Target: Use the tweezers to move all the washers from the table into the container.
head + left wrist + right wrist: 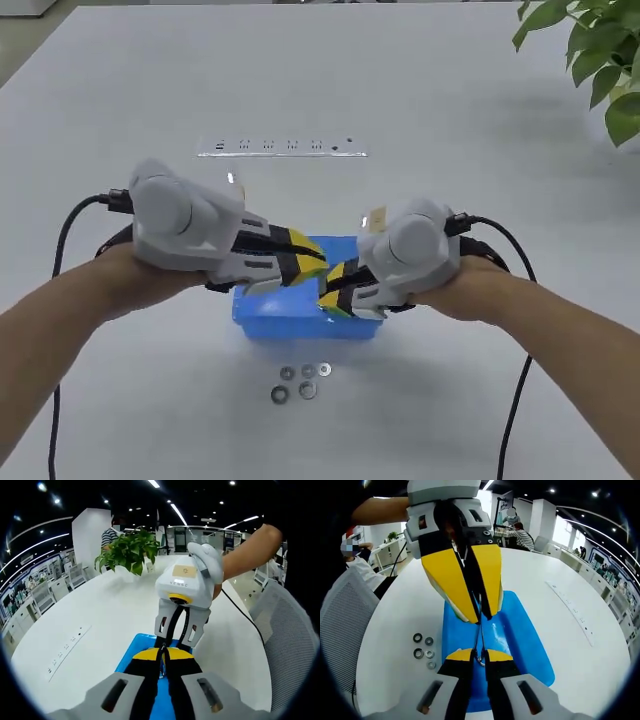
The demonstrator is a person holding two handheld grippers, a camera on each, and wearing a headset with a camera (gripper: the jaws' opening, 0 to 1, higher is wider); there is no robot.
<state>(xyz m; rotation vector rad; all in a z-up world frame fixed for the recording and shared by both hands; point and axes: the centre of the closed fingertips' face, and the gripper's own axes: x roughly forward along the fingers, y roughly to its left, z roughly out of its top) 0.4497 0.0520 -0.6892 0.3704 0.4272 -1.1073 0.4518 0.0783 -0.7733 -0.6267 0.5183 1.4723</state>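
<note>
Over the blue rectangular plastic container (300, 325), mid white worktop (420, 90), the left gripper (318, 262) and right gripper (328, 290) meet tip to tip. The left fingers (447, 580) are clenched on one end of the thin metal tweezers (479, 635). The right fingers (461, 656) are clenched on the other end. The tweezers span the gap above the container. Five small metal washers (300, 382) lie on the worktop just near of the container, not touching it.

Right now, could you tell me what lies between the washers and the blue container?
Nothing but bare table, as the head view shows: the washers sit apart from the container, on its near side.
</note>
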